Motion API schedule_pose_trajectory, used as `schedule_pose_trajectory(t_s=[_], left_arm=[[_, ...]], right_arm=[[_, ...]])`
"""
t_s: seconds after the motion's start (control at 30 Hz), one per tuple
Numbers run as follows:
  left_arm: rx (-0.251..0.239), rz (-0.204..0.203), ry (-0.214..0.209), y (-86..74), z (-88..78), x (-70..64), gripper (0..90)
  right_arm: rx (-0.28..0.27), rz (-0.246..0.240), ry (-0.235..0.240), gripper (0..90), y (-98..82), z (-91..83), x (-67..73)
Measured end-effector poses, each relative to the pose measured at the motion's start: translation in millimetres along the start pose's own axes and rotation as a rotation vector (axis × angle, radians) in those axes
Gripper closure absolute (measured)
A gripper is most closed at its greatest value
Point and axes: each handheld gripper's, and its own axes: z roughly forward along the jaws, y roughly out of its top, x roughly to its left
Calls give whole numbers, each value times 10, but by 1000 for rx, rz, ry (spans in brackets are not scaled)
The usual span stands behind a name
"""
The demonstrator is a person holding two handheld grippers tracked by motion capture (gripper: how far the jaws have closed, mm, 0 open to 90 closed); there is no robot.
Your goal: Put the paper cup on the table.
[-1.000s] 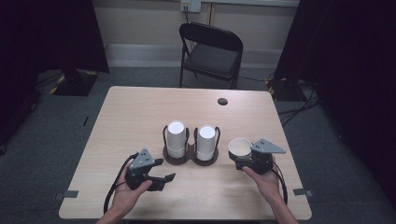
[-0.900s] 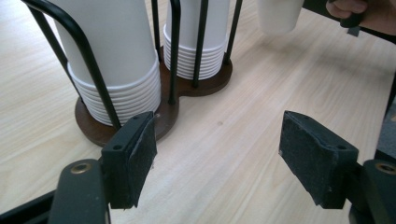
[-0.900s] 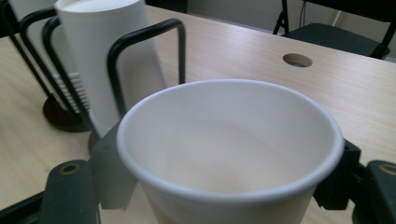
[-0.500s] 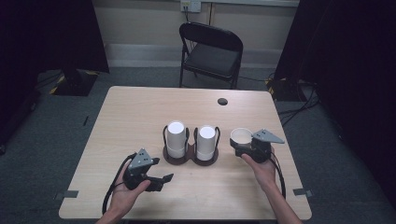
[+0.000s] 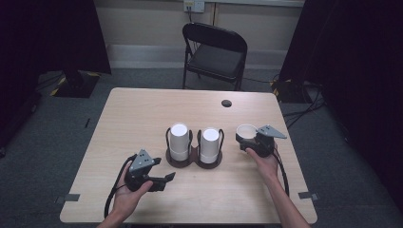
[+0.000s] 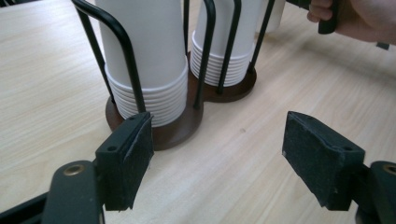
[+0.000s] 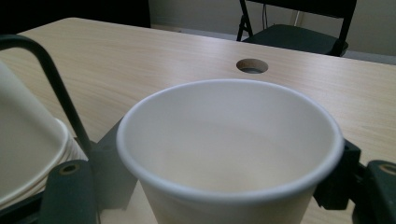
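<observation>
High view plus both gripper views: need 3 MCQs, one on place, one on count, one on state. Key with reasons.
1. Where is the single cup?
A. between the right gripper's jaws
B. on the chair
C. in the left gripper

2. How many cup stacks stand in the holder?
A. one
B. two
C. four

3. The left gripper is:
A. shut on a cup
B. shut, holding nothing
C. open

Key: 1 A, the right gripper has a jaw on either side of the cup; 2 B, two white stacks side by side; 3 C, jaws wide apart, bare table between.
</observation>
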Motion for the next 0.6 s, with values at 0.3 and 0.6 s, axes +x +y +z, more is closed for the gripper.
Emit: schedule_pose_trajectory(t_s=[0.3, 0.6], left_arm=[[16, 18, 30, -26, 28, 30, 254], [12, 16, 50, -18, 2, 15, 254]], right_arm=[[4, 30, -29, 230, -109, 105, -65], [20, 40, -53, 229, -133, 67, -63]])
